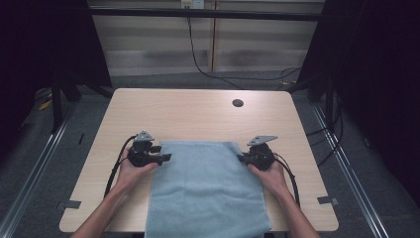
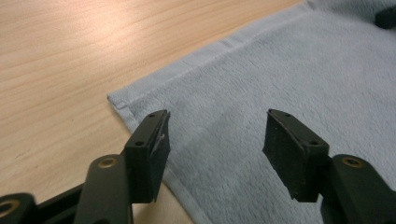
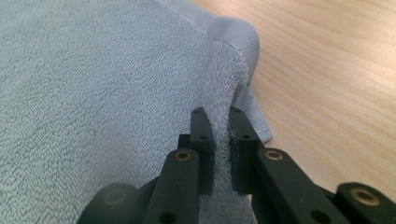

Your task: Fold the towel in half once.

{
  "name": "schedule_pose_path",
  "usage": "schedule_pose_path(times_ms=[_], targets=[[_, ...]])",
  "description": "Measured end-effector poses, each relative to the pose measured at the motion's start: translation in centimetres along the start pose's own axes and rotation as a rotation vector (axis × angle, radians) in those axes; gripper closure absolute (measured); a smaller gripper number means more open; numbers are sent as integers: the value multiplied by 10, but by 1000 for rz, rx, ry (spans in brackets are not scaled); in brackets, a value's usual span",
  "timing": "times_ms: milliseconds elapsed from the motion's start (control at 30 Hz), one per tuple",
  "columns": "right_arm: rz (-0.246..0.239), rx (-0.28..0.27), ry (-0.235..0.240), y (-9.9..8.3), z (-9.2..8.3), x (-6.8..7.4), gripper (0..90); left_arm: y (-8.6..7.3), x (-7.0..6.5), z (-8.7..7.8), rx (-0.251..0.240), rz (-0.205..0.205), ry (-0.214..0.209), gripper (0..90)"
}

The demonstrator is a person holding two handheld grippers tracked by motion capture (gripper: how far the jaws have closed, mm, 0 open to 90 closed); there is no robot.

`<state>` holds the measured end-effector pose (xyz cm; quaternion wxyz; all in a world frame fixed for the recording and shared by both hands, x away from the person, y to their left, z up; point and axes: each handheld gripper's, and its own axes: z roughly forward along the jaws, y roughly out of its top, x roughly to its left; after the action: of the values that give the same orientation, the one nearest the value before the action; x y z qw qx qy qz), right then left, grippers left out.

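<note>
A light blue towel (image 1: 205, 188) lies flat on the wooden table (image 1: 198, 111) and hangs over its near edge. My left gripper (image 1: 166, 157) is at the towel's left far corner. Its jaws stand open over the towel (image 2: 261, 93) near the hem, with nothing pinched between the pads. My right gripper (image 1: 241, 157) is at the towel's right edge. Its jaws are shut on a raised fold of the towel (image 3: 93, 93) along that hem; the right gripper (image 3: 222, 149) holds the cloth between its pads.
A round cable hole (image 1: 237, 103) sits in the table's far right part. Bare wood (image 2: 56, 70) lies left of the towel, and bare wood (image 3: 327, 84) lies right of it. Dark stands and cables surround the table.
</note>
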<state>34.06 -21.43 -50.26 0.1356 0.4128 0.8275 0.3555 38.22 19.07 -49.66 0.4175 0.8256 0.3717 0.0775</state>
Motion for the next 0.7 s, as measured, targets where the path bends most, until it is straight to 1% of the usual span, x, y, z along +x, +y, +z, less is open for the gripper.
schedule_pose_path(times_ms=[33, 100, 133, 167, 200, 233, 267, 300, 400, 433, 500, 533, 567, 600, 667, 700], targets=[[9, 6, 0, -1, -1, 1, 835, 0, 0, 2, 10, 7, -6, 389], [17, -3, 8, -4, -3, 2, 835, -1, -2, 6, 32, 28, -16, 377], [29, -6, 18, -6, -5, 3, 835, -2, -3, 8, 38, 39, 0, 371], [28, -8, 21, -8, -6, 4, 835, -2, -3, 9, 40, 42, 9, 366], [20, -5, 15, -9, -8, 6, 835, -3, -3, 11, 32, 46, -2, 354], [16, -1, 13, -11, -10, 8, 835, -3, -4, 11, 32, 50, -1, 347], [10, -6, 17, -12, -11, 9, 835, -3, -6, 12, 34, 63, 7, 345], [12, -9, 18, -14, -12, 9, 835, -3, -7, 12, 35, 69, 2, 333], [48, -28, 38, -17, -13, 7, 835, -3, -10, 14, 35, 88, 19, 321], [50, -30, 42, -17, -13, 6, 835, -4, -11, 15, 38, 109, 28, 318], [44, -31, 36, -17, -13, 7, 834, -4, -14, 15, 44, 148, 45, 317], [41, -31, 30, -17, -12, 8, 833, -5, -15, 15, 46, 152, 52, 319], [38, -34, 28, -17, -12, 8, 834, -5, -17, 16, 43, 145, 62, 326], [45, -33, 31, -17, -12, 8, 834, -5, -19, 16, 48, 154, 67, 327], [50, -36, 33, -18, -12, 9, 834, -6, -21, 15, 43, 149, 55, 353], [51, -39, 34, -18, -12, 9, 835, -6, -22, 15, 45, 160, 52, 365]])
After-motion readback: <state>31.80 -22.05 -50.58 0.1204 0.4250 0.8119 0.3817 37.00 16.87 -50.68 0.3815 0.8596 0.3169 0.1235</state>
